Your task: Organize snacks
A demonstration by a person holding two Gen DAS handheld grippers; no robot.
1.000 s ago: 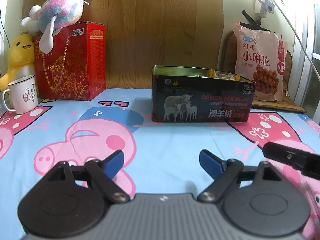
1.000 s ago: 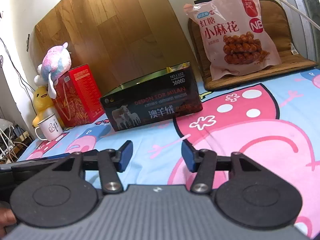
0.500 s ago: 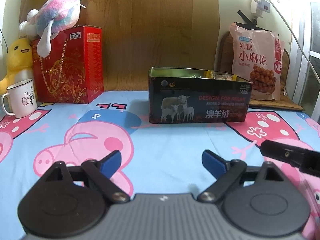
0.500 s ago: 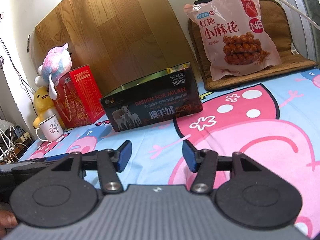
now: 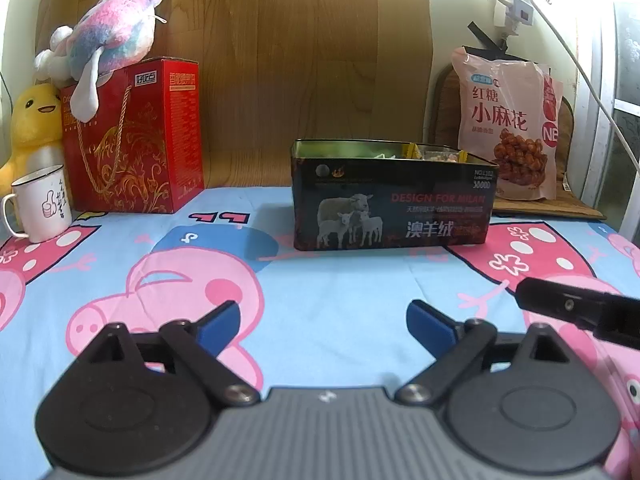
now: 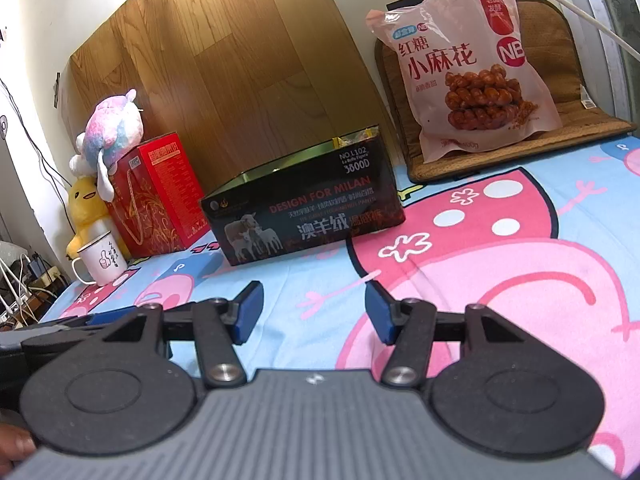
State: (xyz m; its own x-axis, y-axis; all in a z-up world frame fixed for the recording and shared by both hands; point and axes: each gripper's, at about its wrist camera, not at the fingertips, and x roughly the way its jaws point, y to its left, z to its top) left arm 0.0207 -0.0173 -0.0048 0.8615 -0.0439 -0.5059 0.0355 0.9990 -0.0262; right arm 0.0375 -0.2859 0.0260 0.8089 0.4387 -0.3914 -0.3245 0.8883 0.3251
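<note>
both grippers, left gripper [image 5: 322,326] and right gripper [image 6: 314,312], hang wide open and empty; the left has backed slightly from the snack tin [image 5: 394,196], suggesting organizing is done.

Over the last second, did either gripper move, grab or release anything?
The left gripper opened its jaws a little wider and drew back slightly from the tin box; it holds nothing. The right gripper stayed open and empty. The snack bag, box and red carton kept their places.
</note>
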